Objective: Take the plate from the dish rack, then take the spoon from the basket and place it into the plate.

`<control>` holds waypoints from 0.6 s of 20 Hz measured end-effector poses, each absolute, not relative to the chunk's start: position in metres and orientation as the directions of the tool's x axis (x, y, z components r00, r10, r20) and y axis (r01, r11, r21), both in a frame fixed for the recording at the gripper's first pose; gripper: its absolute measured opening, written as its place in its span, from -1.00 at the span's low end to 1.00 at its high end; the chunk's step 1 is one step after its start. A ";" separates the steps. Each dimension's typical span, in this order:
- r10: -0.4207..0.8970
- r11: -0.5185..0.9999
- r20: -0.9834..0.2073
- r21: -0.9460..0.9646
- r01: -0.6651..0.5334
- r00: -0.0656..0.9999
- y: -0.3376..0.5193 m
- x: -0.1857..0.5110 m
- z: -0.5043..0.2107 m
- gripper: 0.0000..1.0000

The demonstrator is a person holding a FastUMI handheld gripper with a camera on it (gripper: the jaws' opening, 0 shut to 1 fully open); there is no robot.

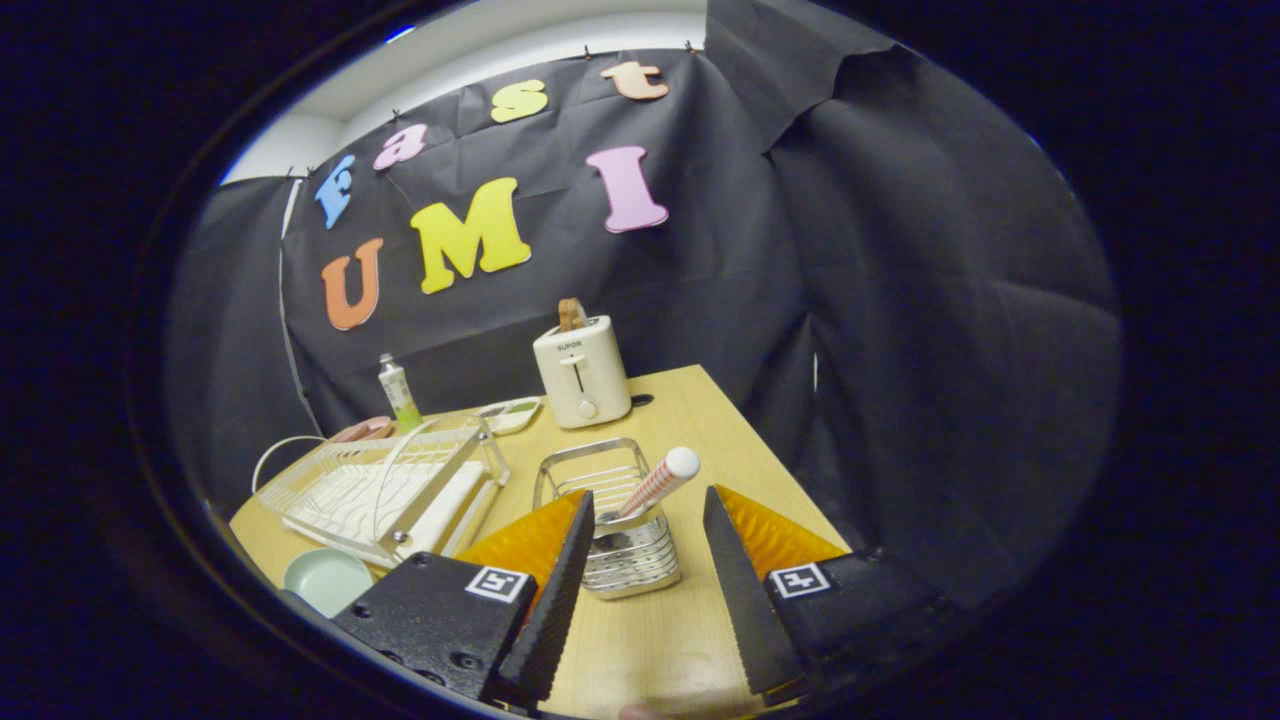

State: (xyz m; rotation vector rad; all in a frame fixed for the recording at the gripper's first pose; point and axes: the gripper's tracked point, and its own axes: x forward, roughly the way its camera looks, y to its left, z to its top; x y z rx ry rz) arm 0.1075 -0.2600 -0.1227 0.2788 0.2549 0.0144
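Observation:
My gripper (648,502) is open, with nothing held between its fingers. Just ahead of the fingertips stands a metal wire basket (612,520) on the wooden table (700,420). A spoon (657,483) with a red-and-white patterned handle and a white end stands in the basket and leans toward the right finger. A pale green plate (327,580) lies flat on the table left of the left finger, in front of the white dish rack (385,490). The rack appears to hold no dishes.
A cream toaster (582,372) with bread in its slot stands beyond the basket. A small tube-like bottle (397,390), a pink dish (365,430) and a white tray (510,413) sit behind the rack. The table's right edge runs close by the right finger.

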 end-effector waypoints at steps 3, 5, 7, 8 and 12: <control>0.054 0.956 -0.245 0.294 0.021 0.968 -0.263 0.117 -0.121 0.13; 0.070 0.950 -0.263 0.312 0.016 0.962 -0.260 0.120 -0.121 -0.14; 0.073 0.955 -0.257 0.298 0.008 0.964 -0.259 0.123 -0.118 -0.45; 0.081 0.958 -0.252 0.288 -0.005 0.964 -0.257 0.123 -0.115 -0.49; 0.095 0.974 -0.264 0.226 -0.034 0.960 -0.245 0.124 -0.104 -0.69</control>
